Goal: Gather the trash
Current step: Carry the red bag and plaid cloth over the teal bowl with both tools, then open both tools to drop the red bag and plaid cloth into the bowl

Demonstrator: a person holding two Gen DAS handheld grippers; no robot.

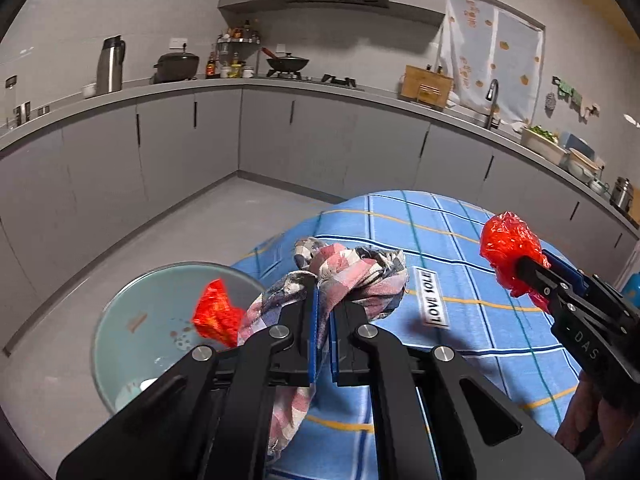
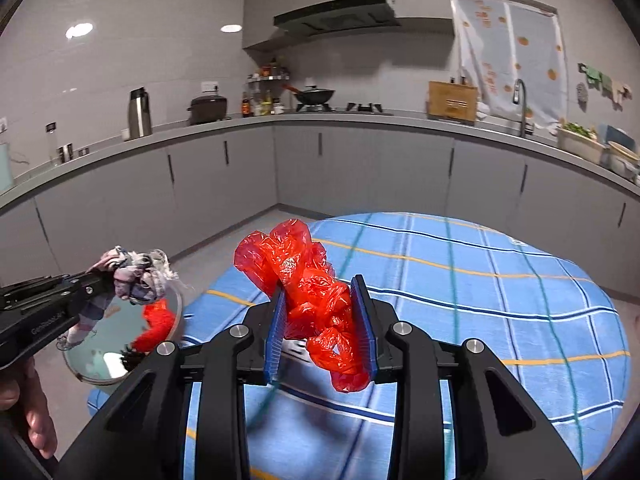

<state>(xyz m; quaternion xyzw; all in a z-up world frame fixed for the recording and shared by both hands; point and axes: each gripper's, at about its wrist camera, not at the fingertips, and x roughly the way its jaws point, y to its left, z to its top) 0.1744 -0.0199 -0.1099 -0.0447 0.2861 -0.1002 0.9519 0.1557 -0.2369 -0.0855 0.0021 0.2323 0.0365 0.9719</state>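
My left gripper (image 1: pixel 323 300) is shut on a plaid pink and grey cloth (image 1: pixel 352 276), held above the left edge of the blue checked table (image 1: pixel 480 320); both also show in the right wrist view, the gripper (image 2: pixel 108 276) and the cloth (image 2: pixel 136 272). My right gripper (image 2: pixel 322 312) is shut on a crumpled red plastic bag (image 2: pixel 308 280), held above the table; it also shows in the left wrist view (image 1: pixel 508 252). A round glass-topped bin (image 1: pixel 160 320) sits left of the table with red plastic (image 1: pixel 216 316) in it.
A white label reading LOVE SOLE (image 1: pixel 434 298) lies on the tablecloth. Grey kitchen cabinets (image 1: pixel 200 144) and a counter with a wok (image 1: pixel 288 64), a thermos (image 1: pixel 110 66) and a sink tap (image 1: pixel 492 104) run around the room. Grey floor lies between.
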